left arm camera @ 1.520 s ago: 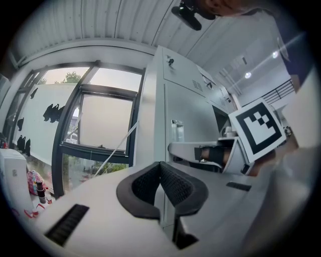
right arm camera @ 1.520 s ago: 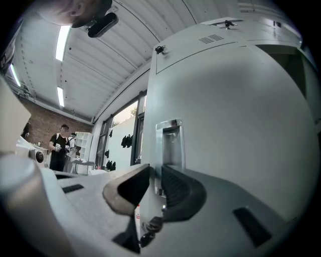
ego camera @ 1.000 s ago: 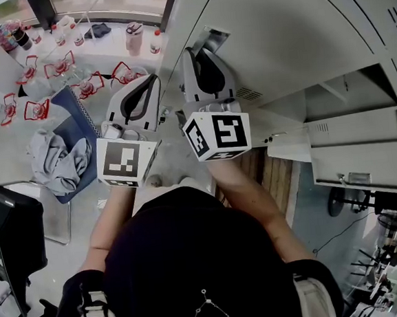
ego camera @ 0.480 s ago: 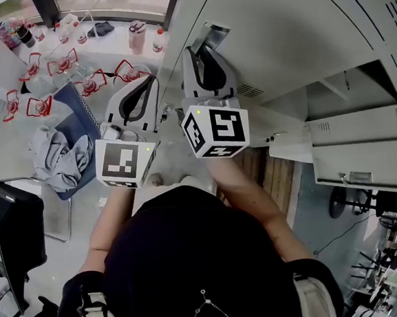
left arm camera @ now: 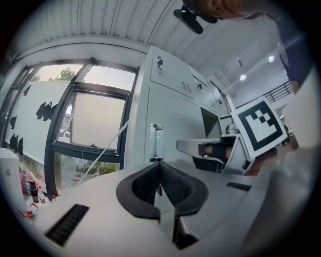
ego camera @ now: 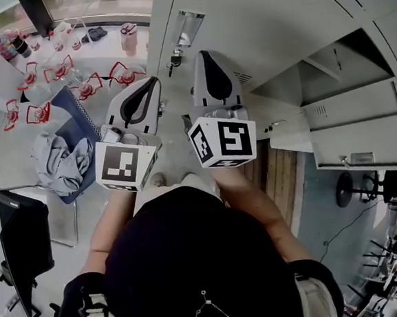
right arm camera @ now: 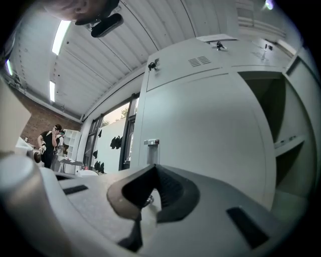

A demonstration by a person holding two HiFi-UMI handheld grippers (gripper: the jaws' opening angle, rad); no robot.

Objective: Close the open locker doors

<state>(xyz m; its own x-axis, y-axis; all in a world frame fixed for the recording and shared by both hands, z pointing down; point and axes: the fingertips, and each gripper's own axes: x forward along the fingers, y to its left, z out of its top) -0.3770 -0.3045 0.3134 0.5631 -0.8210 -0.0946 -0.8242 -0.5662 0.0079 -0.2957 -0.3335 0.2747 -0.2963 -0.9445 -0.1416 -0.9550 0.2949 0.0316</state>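
locker doors of pale grey sheet metal: the closed door (ego camera: 255,18) straight ahead sits flush in the bank, so that one looks done. to its right an open door (ego camera: 358,133) hangs wide beside its bare compartment (ego camera: 315,75), left to shut. left gripper (ego camera: 152,84) and right gripper (ego camera: 203,57) hover near the closed door's small chrome handle (ego camera: 186,28), jaws pressed together, holding nothing.

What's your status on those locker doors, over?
Left hand-held gripper shut, empty. Right hand-held gripper shut, empty. Locker door at right open. Nothing visibly blocking it.
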